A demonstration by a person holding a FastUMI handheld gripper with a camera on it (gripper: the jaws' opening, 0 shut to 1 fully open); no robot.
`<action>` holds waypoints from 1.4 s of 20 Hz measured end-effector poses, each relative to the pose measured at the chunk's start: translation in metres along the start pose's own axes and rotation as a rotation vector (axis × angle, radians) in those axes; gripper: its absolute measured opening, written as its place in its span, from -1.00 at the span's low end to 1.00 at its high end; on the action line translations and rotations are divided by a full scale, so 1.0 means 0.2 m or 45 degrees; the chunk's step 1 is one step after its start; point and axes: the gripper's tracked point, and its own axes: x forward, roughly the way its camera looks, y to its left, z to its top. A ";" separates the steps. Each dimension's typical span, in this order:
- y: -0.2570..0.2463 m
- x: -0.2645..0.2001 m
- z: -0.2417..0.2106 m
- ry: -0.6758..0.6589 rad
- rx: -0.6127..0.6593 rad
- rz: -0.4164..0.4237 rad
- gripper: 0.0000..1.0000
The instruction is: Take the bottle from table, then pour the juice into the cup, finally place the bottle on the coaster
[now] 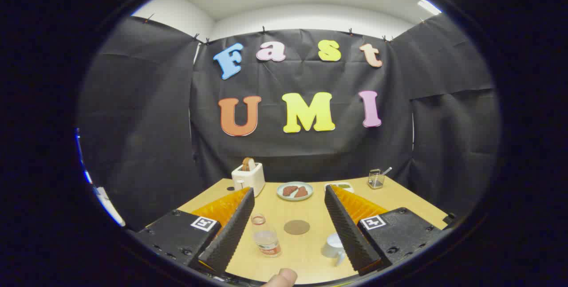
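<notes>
A small clear bottle point(265, 236) with a red label band stands upright on the wooden table point(399, 198), between my fingers and close to the left one. A round brown coaster point(297, 227) lies flat just right of it, a little farther off. A white cup point(333, 248) with a handle sits beside the right finger, partly hidden by it. My gripper point(289, 197) is open wide, raised above the table's near edge, and nothing is held.
At the back of the table stand a white toaster point(248, 176) with toast in it, a pale plate point(294, 190) with two brown pieces, a small white dish point(341, 186) and a wire holder point(376, 179). A fingertip point(281, 277) shows below the fingers.
</notes>
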 end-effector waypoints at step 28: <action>0.24 -0.10 0.03 -0.078 -0.061 -0.141 1.00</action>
